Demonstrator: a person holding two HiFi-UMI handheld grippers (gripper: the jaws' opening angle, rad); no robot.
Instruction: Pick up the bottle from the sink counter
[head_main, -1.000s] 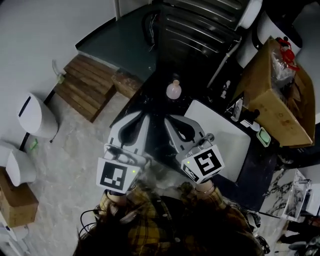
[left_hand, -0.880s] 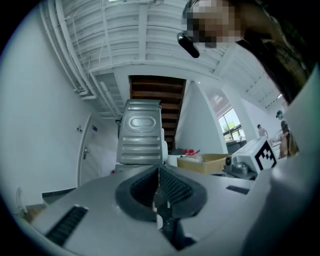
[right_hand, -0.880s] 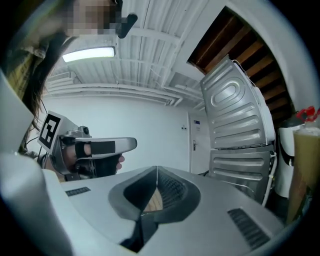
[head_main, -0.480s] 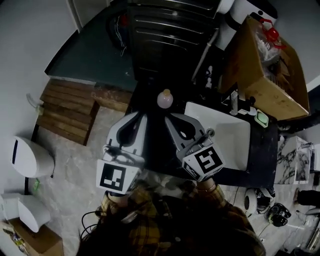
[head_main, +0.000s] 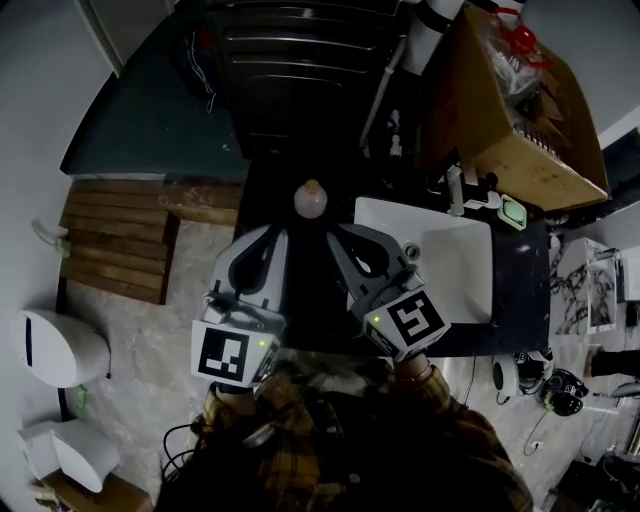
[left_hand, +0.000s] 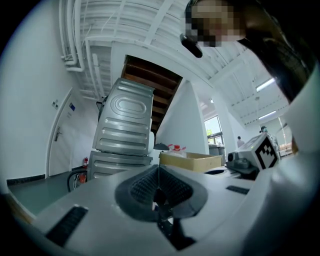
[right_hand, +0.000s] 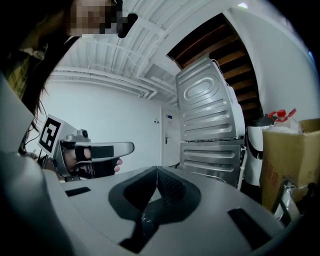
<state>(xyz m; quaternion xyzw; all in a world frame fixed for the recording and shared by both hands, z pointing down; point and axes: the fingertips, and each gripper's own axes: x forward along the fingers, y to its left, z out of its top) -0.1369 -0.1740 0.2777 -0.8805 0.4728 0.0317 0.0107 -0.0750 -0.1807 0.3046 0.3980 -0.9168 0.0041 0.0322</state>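
While both grippers are held out over the near edge of the dark counter (head_main: 308, 285), the bottle (head_main: 311, 198) is found standing on that counter, just left of the white basin (head_main: 440, 262). It lies ahead of the two jaw tips and between their lines, apart from both.

Materials and shapes: the left gripper (head_main: 278, 234) and right gripper (head_main: 336, 234) are moulded in smooth pale grey plastic, each tapering to a point. The pads (left_hand: 142, 186) of the left gripper are black and finely ribbed, and are seen pressed together along one seam with nothing between them. The pads (right_hand: 172, 187) of the right gripper are of the same ribbed black material and are likewise closed on nothing. The basin is rectangular with rounded corners. A cardboard box (head_main: 510, 100) is noted beyond it, and slatted wooden boards (head_main: 120, 240) lie on the marbled floor to the left. Grey metal machines (left_hand: 125, 130) with pressed, ribbed panels are stacked behind the counter.

Counts: one bottle, two grippers, one basin, one cardboard box and two stacked machines are recorded. Two marker cubes are counted, the left cube (head_main: 232, 352) and the right cube (head_main: 408, 325).

Bottle appearance: a small, rounded body of pale pinkish tone is observed, topped by a narrower cap. It appears upright. No label can be made out.
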